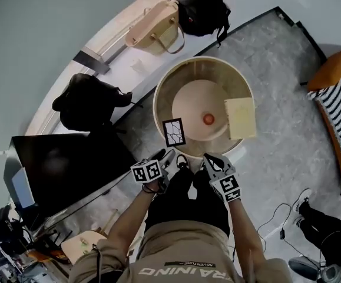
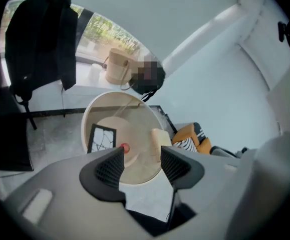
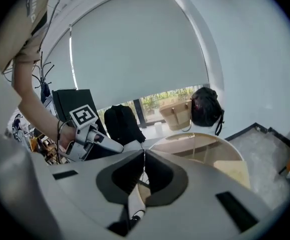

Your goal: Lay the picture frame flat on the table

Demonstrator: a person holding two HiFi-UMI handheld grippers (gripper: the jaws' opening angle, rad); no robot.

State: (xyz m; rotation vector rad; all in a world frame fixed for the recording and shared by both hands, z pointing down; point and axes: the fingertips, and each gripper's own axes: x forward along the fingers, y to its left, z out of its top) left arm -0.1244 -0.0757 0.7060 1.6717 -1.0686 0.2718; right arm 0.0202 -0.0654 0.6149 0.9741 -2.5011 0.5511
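Note:
The picture frame [image 1: 174, 132], black-edged with a white cracked-line picture, seems to lie flat on the round beige table [image 1: 163, 93] near its near-left rim. It also shows in the left gripper view as the frame [image 2: 101, 138] beyond the left jaw. My left gripper [image 1: 169, 154] hovers just short of the table's near edge, a little below the frame. It is open [image 2: 142, 159] with nothing between its jaws. My right gripper [image 1: 209, 158] sits beside it, off the table edge. Its jaws [image 3: 143, 154] meet at the tips and hold nothing.
A small red object [image 1: 208, 119] and a pale yellow pad [image 1: 241, 118] lie on the table. Beyond it are a tan bag [image 1: 155, 31] and black bags [image 1: 202, 7] on the sill. A dark monitor [image 1: 70, 164] stands left, a striped orange seat [image 1: 338, 93] right.

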